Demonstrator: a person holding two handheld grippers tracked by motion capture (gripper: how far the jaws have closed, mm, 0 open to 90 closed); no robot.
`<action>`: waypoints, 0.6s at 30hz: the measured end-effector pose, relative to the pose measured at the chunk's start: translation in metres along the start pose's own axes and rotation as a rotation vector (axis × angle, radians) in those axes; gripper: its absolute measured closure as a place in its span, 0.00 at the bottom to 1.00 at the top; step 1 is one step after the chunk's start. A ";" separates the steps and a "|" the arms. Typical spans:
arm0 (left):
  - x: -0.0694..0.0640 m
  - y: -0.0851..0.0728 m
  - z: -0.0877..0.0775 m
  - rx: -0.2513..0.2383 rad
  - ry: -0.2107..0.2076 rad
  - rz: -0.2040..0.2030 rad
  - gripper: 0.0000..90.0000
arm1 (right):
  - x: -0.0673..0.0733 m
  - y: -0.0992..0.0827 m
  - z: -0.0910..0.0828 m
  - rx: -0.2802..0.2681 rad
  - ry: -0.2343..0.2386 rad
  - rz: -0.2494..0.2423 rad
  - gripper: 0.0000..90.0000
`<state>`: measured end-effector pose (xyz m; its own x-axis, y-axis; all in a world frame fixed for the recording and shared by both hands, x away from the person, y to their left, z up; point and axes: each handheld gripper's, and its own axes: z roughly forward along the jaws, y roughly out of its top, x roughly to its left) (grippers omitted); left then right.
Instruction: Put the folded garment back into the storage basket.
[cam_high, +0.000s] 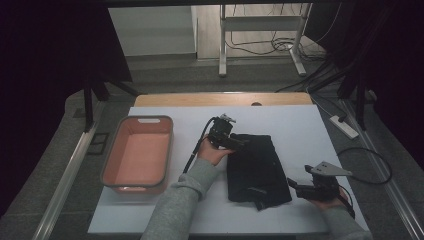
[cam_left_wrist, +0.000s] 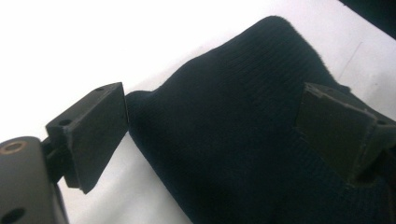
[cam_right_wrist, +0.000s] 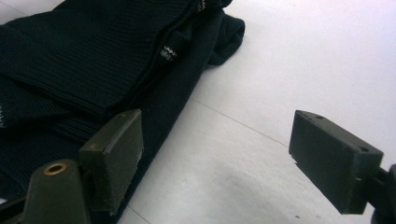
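A folded dark knit garment (cam_high: 255, 167) lies in the middle of the white table (cam_high: 300, 125). My left gripper (cam_high: 241, 143) rests at the garment's far left corner, open, with the ribbed cloth (cam_left_wrist: 233, 140) between its spread jaws. My right gripper (cam_high: 295, 186) sits at the garment's near right edge, open; one jaw lies on the cloth's edge (cam_right_wrist: 70, 84), the other over bare table. A small label (cam_right_wrist: 167, 52) shows on a fold.
An orange-pink plastic basin (cam_high: 139, 152), with nothing in it, stands at the table's left. A power strip (cam_high: 344, 126) and cables lie on the floor to the right. A metal frame (cam_high: 260, 30) stands beyond the table.
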<state>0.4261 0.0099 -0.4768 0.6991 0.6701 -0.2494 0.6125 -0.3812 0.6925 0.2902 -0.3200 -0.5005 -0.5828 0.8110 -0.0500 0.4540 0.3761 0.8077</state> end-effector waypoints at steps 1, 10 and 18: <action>0.001 0.000 0.001 -0.001 0.001 -0.007 0.11 | 0.000 0.000 0.001 0.003 0.001 -0.003 0.20; 0.014 -0.004 0.013 0.042 0.025 -0.036 0.10 | 0.001 0.000 0.002 0.010 -0.003 -0.009 0.20; 0.019 -0.005 0.022 0.059 0.016 -0.050 0.10 | 0.000 -0.001 0.002 0.015 -0.008 -0.010 0.20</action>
<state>0.4445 0.0103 -0.5003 0.6610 0.6995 -0.2715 0.6679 -0.3836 0.6378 0.2911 -0.3194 -0.5025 -0.5821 0.8107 -0.0628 0.4585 0.3910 0.7981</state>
